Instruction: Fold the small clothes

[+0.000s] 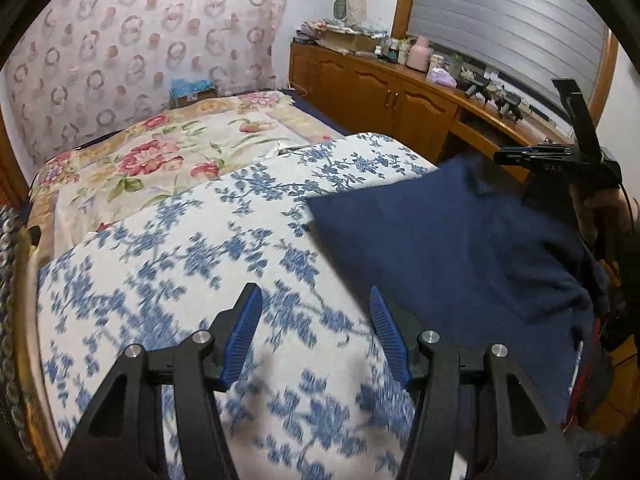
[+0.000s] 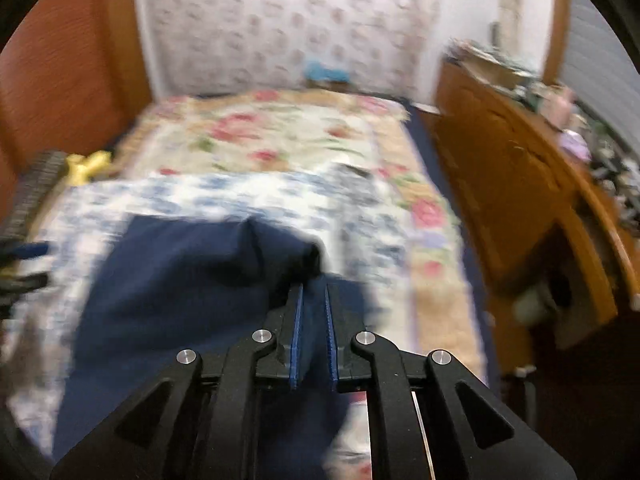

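A navy blue garment [image 1: 440,240] lies on the blue-flowered sheet [image 1: 200,248] of a bed, its left edge straight. My left gripper [image 1: 314,288] hovers open over the sheet just left of the garment, with nothing between its blue pads [image 1: 244,332]. My right gripper [image 1: 504,156] is at the garment's far right side. In the blurred right wrist view the right gripper [image 2: 313,286] has its jaws nearly together, shut on a raised fold of the navy garment [image 2: 180,272], which bunches up in front of the fingertips.
A red-flowered quilt [image 1: 160,148] covers the far part of the bed. A wooden cabinet [image 1: 380,92] with cluttered top runs along the right. A cardboard box [image 1: 192,92] sits against the patterned curtain. A yellow item [image 2: 86,164] lies at the bed's left edge.
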